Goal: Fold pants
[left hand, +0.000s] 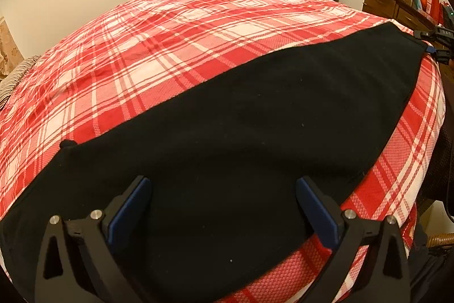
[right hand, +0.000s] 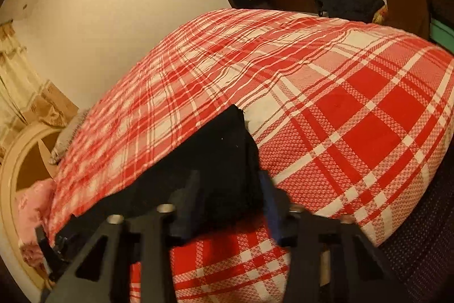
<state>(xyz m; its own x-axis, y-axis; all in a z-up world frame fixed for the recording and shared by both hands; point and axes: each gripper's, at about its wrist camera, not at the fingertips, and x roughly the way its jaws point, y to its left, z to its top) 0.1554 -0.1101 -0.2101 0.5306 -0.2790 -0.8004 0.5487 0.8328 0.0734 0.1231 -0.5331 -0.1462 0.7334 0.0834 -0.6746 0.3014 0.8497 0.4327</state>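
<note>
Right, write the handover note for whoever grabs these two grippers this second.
Left gripper: open, over the near end of the black pants, gripping nothing.
Right gripper: its fingers straddle the far end of the pants; that view is blurred, so I cannot tell whether it is gripping.
Pants: spread lengthwise along the near edge of the plaid bed cover, apparently already doubled into one long strip.
Left to do: fold the strip end to end and smooth it.

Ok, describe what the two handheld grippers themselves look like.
Both the left gripper and the right gripper have matte black finger frames with triangular cutouts, silver round bolt heads at the joints, and dark blue pads lining the fingers' inner faces. No cables or sleeves show.
</note>
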